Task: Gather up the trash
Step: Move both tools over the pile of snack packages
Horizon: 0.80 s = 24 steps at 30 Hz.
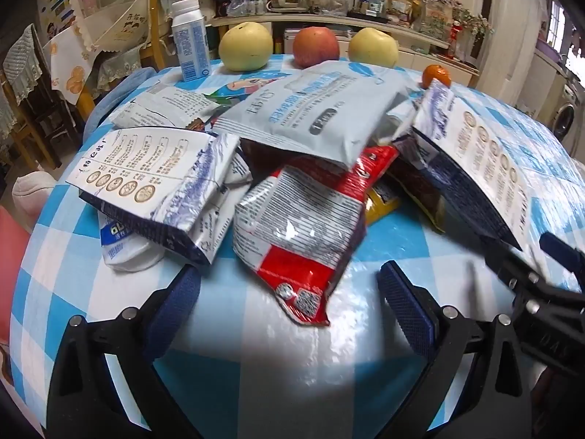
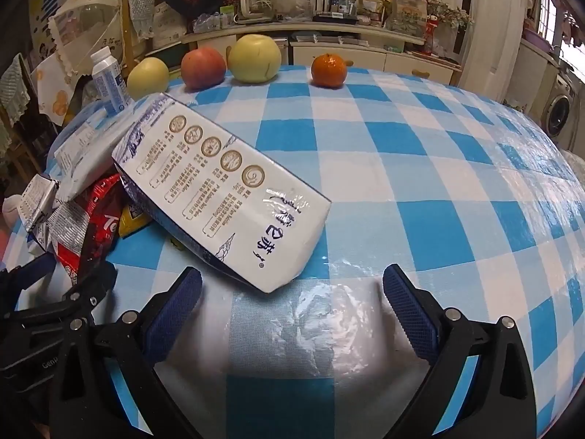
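Observation:
A heap of empty wrappers lies on the blue-and-white checked tablecloth point(image 1: 292, 366). Nearest my left gripper point(image 1: 289, 281) is a red and silver snack bag point(image 1: 299, 234), its corner reaching between the wide-open fingers without touching them. Behind it lie a pale grey pouch point(image 1: 318, 109) and a white and navy bag point(image 1: 153, 186). A second white and navy bag point(image 2: 223, 186) slopes down toward my right gripper point(image 2: 292, 285), which stands open, the bag's lower corner just ahead of its fingertips. The right gripper point(image 1: 548, 278) also shows at the right edge of the left wrist view.
Along the far table edge stand a small white bottle point(image 1: 190, 40), two yellow pears point(image 1: 245, 45), a red apple point(image 1: 316, 47) and a tangerine point(image 2: 328, 70). Cluttered shelves and chairs lie beyond. Bare cloth point(image 2: 438, 183) stretches right of the heap.

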Motion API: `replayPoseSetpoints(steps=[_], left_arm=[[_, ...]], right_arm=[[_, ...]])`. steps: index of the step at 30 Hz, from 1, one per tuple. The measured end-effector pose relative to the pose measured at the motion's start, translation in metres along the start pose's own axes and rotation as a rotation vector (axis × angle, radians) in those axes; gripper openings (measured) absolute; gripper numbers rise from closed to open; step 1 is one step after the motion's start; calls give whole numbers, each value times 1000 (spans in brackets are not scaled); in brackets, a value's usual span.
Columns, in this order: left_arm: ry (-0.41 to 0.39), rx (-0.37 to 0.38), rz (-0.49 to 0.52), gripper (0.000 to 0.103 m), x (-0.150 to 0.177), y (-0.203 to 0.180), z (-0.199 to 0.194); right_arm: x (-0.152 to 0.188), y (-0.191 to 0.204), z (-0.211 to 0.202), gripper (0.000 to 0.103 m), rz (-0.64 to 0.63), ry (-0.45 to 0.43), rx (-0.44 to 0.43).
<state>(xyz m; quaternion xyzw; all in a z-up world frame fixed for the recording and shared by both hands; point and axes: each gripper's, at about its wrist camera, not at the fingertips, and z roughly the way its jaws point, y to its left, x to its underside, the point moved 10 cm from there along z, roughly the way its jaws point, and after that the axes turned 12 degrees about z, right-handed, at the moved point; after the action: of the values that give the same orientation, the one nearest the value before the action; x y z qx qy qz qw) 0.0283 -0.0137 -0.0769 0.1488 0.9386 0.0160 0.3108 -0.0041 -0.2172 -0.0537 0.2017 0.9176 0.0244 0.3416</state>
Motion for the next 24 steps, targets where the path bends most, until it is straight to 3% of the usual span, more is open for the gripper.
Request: replayPoseSetpoints(steps=[7,24], left_arm=[[-59,39,-37,99,3,3,-27],[-378,45,-86,99,-11,35,-175]], right_arm=[[-16,-7,-49,98,9,-125,-9],[-29,3,-192,98,-1,-389,12]])
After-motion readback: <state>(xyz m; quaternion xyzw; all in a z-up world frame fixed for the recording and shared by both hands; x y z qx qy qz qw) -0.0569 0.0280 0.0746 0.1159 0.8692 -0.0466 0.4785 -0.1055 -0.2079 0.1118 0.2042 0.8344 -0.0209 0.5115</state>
